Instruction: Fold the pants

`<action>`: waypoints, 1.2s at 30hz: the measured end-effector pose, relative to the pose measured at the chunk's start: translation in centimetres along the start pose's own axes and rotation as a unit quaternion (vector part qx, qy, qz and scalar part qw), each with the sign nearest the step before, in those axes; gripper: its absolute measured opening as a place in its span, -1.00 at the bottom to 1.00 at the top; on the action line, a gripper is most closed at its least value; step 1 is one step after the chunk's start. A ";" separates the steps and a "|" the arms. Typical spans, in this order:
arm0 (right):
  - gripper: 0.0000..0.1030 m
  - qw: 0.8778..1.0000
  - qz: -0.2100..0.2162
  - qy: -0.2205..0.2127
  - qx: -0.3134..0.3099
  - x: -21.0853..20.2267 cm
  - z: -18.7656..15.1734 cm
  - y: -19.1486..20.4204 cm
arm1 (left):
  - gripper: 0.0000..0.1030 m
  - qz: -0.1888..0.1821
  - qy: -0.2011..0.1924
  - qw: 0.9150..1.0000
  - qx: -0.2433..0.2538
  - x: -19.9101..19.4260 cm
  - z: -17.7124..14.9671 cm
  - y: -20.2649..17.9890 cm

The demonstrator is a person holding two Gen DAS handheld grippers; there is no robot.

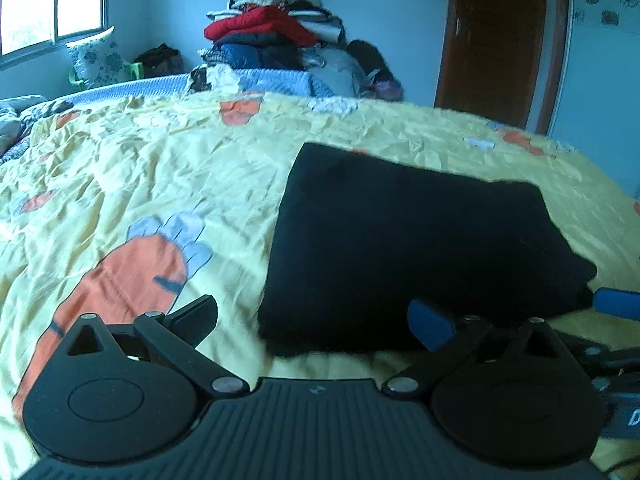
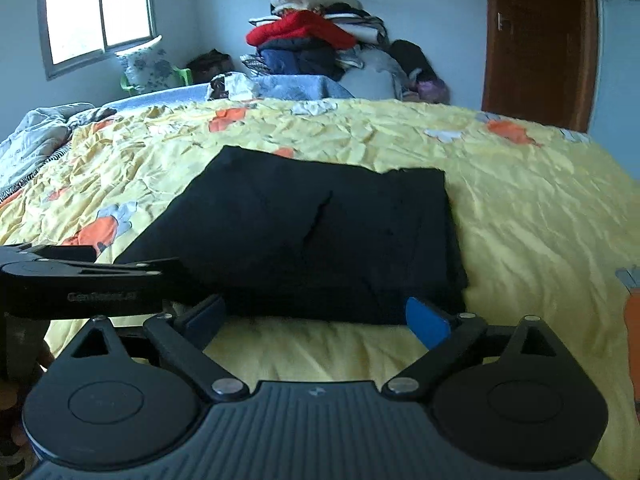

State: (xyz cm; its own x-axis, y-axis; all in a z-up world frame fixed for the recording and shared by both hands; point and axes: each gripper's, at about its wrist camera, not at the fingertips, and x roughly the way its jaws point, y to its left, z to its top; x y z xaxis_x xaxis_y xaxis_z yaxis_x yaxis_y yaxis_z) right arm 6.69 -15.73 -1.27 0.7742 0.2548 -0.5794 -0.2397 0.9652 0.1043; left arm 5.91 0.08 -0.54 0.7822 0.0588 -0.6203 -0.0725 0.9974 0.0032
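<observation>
Black pants (image 2: 312, 236) folded on bedspread (image 2: 520, 208) | left gripper (image 1: 316, 320) wide, empty | right gripper (image 2: 316, 316) wide, empty

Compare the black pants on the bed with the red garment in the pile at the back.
The black pants lie folded into a flat rectangle on the yellow bedspread; the red garment sits bunched in a heap. The pants lie alone, near both tools; the red garment is stacked among other clothes by the far wall. Both are clothing.

Left gripper (image 1: 316, 320) wide open, low over yellow bedspread (image 1: 160, 184). Black pants (image 1: 400, 240) folded into rectangle, near edge just ahead of fingers. Blue fingertip of right gripper (image 1: 618, 302) beside pants' right corner.
</observation>
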 end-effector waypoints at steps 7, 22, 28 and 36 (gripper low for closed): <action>0.91 1.000 0.014 0.003 0.015 -2.7 -1.0 0.1 | 0.99 0.005 0.017 1.000 0.014 -1.6 -2.2 -0.3; 0.92 0.999 0.043 0.030 -0.011 -4.6 -3.5 1.6 | 0.99 0.026 0.036 0.999 -0.009 -2.8 -4.4 1.2; 0.92 0.997 0.064 0.032 0.004 -5.9 -3.5 1.2 | 0.99 0.036 0.033 0.999 -0.001 -3.3 -4.4 1.0; 0.92 0.993 0.113 0.032 0.016 -8.3 -3.1 1.6 | 0.99 0.038 0.032 0.999 -0.001 -3.6 -4.4 1.0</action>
State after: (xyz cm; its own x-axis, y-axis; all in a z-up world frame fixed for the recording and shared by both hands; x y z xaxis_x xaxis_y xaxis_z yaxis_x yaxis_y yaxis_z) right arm -1.89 -16.46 1.23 0.6643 0.4611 -0.5884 -0.3832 0.8859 0.2616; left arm 0.28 0.65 -1.80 0.7335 0.1306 -0.6670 -0.1302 0.9902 0.0506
